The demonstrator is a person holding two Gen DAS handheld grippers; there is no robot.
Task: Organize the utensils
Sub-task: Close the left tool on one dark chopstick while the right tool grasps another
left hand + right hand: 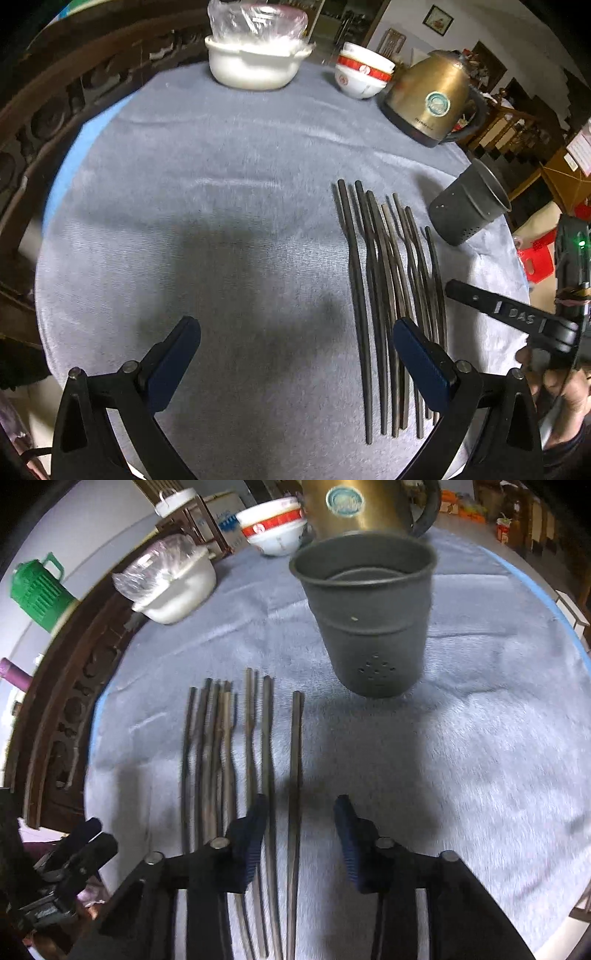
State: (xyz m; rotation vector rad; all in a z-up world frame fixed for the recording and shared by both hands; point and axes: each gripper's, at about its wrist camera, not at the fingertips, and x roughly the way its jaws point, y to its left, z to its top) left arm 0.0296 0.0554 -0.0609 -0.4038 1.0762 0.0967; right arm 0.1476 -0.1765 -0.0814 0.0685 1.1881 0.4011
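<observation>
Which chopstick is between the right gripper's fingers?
The lone chopstick nearest the dark cup. It lies apart from the bunch, between the right hand-held gripper's open fingers.

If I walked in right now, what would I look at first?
Probably the row of dark chopsticks lying side by side on the grey cloth, with the right gripper just over the rightmost ones. Behind them stands a dark holder cup, empty as far as can be seen. At the far edge sit a shiny gold kettle, red-and-white bowls and a white pot wrapped in plastic.
</observation>
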